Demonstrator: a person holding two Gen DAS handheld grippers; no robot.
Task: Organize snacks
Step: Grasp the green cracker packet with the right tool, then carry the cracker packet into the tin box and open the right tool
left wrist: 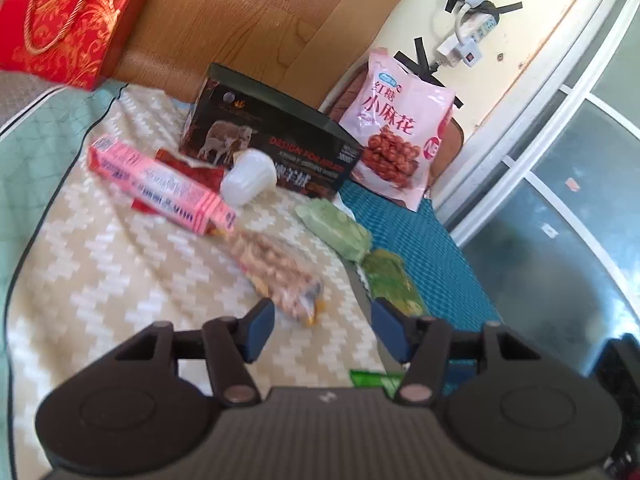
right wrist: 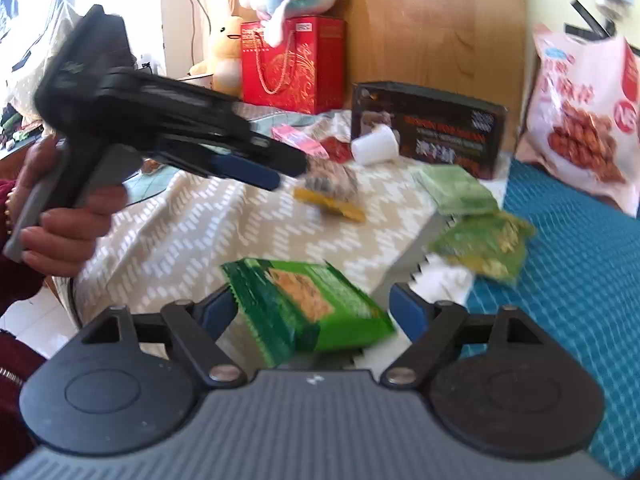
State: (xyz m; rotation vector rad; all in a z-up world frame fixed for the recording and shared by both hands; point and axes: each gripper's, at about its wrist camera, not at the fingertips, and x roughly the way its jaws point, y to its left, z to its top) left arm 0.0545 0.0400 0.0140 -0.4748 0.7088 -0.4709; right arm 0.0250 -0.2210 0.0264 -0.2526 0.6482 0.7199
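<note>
Snacks lie scattered over my zigzag cloth [left wrist: 120,280] and blue mat [left wrist: 420,232]; little looks sorted yet. Black box [left wrist: 272,136] and pink bag [left wrist: 400,128] stand at the back, with pink pack [left wrist: 160,184], white cup [left wrist: 248,176], peanut bag [left wrist: 276,276] and pale green packs [left wrist: 336,232] loose in front. My right gripper [right wrist: 312,312] is spread wide, green packet [right wrist: 308,308] between the pads but not pinched. My left gripper [left wrist: 324,332] hovers part-open, empty. I judge most is left.
</note>
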